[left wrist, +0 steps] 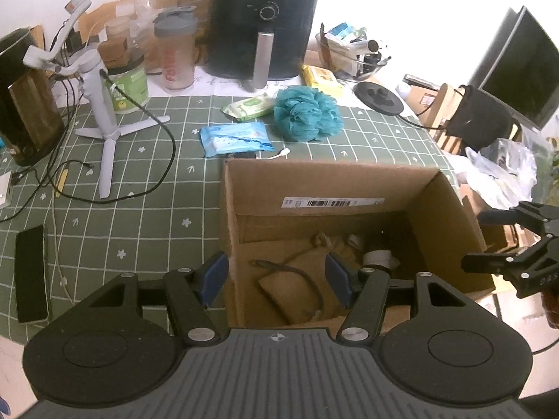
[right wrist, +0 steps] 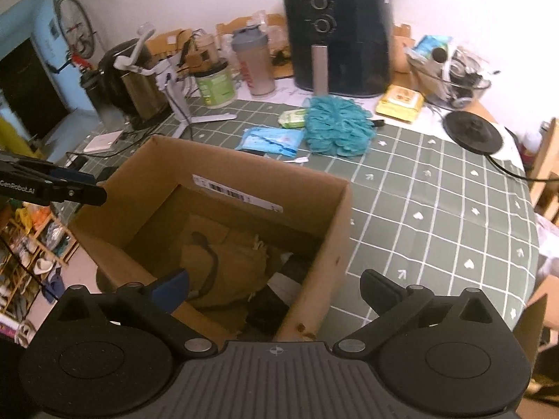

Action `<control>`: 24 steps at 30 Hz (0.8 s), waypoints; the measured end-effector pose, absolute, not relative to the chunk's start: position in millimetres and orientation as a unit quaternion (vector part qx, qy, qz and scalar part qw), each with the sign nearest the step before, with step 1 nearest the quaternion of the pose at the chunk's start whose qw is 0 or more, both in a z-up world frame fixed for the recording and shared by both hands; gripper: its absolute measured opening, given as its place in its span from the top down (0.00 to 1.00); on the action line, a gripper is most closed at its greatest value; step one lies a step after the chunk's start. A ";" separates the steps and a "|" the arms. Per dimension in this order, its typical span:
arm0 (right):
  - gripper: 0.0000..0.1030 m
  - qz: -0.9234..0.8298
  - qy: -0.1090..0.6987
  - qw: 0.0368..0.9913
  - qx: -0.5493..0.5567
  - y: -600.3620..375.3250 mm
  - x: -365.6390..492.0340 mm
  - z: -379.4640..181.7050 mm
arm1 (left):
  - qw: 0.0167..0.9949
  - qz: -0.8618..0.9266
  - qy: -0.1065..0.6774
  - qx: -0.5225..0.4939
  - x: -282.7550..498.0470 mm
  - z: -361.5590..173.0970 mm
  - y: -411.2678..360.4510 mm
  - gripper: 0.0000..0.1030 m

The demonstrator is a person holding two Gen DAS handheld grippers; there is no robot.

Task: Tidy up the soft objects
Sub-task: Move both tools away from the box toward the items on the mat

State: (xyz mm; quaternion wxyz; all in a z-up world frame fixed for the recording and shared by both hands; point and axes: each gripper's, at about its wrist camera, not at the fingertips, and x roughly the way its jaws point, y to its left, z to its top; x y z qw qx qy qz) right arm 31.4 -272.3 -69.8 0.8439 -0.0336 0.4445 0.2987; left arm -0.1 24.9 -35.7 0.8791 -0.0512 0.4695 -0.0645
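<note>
An open cardboard box (left wrist: 332, 188) (right wrist: 244, 171) stands at the near edge of the table. In it lie a brown cloth pouch (left wrist: 290, 279) (right wrist: 227, 265) with a dark cord and some white and dark items. Beyond the box lie a teal bath pouf (left wrist: 307, 113) (right wrist: 337, 127), a blue wipes pack (left wrist: 236, 138) (right wrist: 270, 139), a green wipes pack (left wrist: 248, 106) (right wrist: 292, 118) and a yellow pack (left wrist: 321, 78) (right wrist: 400, 103). My left gripper (left wrist: 276, 281) (right wrist: 91, 186) is open astride the box's left wall. My right gripper (right wrist: 276, 289) (left wrist: 489, 241) is wide open astride the right wall and holds nothing.
At the back stand a black air fryer (left wrist: 265, 24), a shaker bottle (left wrist: 176, 56), a green tub (left wrist: 127, 83), a kettle (left wrist: 24, 104) and a glass bowl (left wrist: 353, 56). A white tripod (left wrist: 104, 129) with cables and a dark phone (left wrist: 31, 272) occupy the left. A kettle base (right wrist: 471, 132) sits at the right.
</note>
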 end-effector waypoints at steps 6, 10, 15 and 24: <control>0.00 0.271 0.444 0.854 -0.020 -277.6 33.2 -73.1 | 0.879 -0.070 0.469 -0.042 10.9 -34.0 22.1 0.41; 0.00 0.260 0.445 0.857 -0.026 -275.3 35.7 -76.7 | 0.879 -0.072 0.470 -0.038 18.9 -33.1 22.2 0.41; 0.00 0.253 0.441 0.861 -0.015 -274.4 42.8 -75.3 | 0.879 -0.075 0.469 -0.039 25.5 -33.4 25.0 0.41; 0.00 0.220 0.434 0.873 -0.025 -276.2 58.5 -75.2 | 0.879 -0.082 0.468 -0.041 43.8 -34.3 32.4 0.41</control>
